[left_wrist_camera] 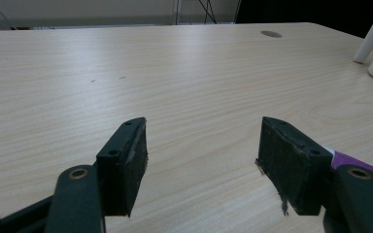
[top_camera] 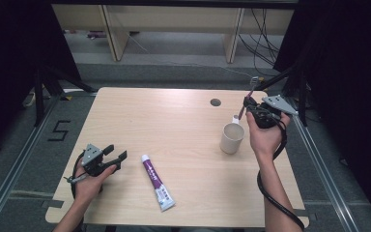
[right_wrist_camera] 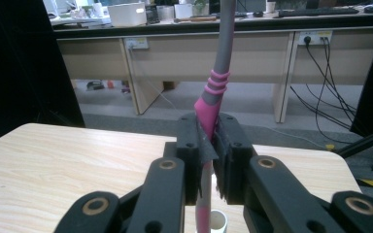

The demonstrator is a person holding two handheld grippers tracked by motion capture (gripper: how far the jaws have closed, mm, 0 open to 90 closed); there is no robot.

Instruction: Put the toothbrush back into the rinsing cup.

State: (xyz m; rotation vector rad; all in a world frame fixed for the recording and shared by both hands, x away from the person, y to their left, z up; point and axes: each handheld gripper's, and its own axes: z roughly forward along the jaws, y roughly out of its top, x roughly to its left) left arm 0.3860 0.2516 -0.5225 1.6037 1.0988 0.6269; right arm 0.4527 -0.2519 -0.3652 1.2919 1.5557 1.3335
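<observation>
right gripper (top_camera: 249, 107) clenched on toothbrush (right_wrist_camera: 217, 82), pink grip between the pads, grey end sticking up and away past the jaws. cup (top_camera: 232, 137) sits just below and nearer the person than that gripper, brush's lower end right over its rim. left gripper (top_camera: 112, 155) released, jaws wide with nothing between them, resting on surface (top_camera: 174, 121). toothpaste tube (top_camera: 157, 182) lies flat just to its right, untouched. judged: brush pickup done, paste step left.
</observation>
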